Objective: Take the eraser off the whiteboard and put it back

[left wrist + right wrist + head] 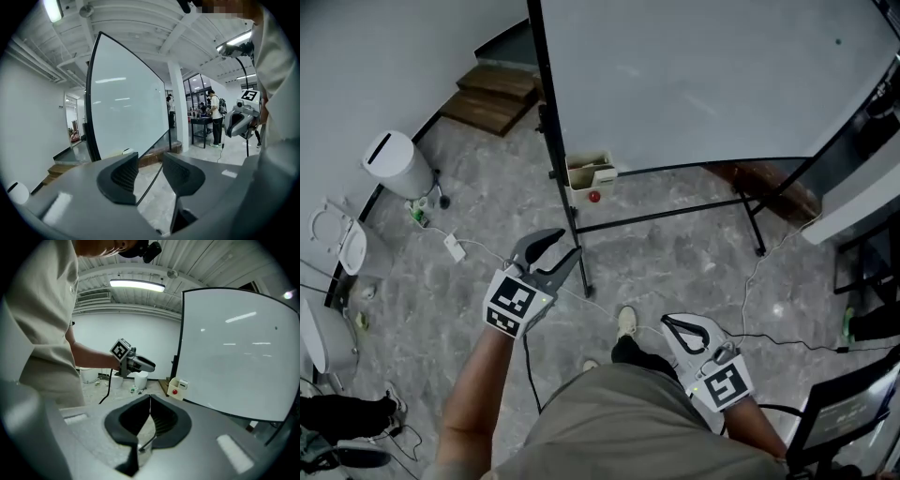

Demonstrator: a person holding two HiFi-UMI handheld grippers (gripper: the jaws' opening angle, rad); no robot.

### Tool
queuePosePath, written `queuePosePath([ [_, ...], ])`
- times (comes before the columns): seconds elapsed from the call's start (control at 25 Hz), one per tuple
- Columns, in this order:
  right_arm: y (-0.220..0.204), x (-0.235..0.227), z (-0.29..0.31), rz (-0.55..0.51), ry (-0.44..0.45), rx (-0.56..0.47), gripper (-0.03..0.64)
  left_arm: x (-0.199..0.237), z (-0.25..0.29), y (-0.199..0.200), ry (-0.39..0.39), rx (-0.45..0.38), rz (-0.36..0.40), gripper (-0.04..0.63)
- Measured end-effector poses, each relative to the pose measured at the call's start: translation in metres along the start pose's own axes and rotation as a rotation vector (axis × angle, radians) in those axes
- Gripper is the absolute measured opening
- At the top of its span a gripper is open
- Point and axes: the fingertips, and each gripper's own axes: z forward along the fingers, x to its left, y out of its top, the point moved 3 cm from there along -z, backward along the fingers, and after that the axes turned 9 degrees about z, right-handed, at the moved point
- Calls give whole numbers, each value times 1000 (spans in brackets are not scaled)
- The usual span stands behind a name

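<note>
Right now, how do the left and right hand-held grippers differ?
Jaws: the left hand-held gripper has them apart with nothing between; the right hand-held gripper has its tips together. Place: the left one reaches out near the whiteboard stand's leg; the right one sits back by the person's waist. Shared: both empty, each bearing a marker cube.

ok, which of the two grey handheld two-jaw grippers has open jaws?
The left gripper: its jaws stand apart with nothing between them, while the right gripper has jaws meeting at the tips.

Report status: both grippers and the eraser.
Left gripper open, empty. Right gripper shut, empty. Eraser apparently in box at whiteboard corner, untouched. Nothing in the way.
</note>
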Motion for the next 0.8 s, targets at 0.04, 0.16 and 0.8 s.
queuePosePath([
  [0.04,3,-11,5,-2,-2,-4,3,8,14,-1,-6,14,6,175],
  [0.16,9,-44,19,-4,-10,-8,3,34,56,-8,-19,51,17,198],
  [0.8,-3,-164,35,63,-95,35,3,87,203,-42,-149,227,124,276],
])
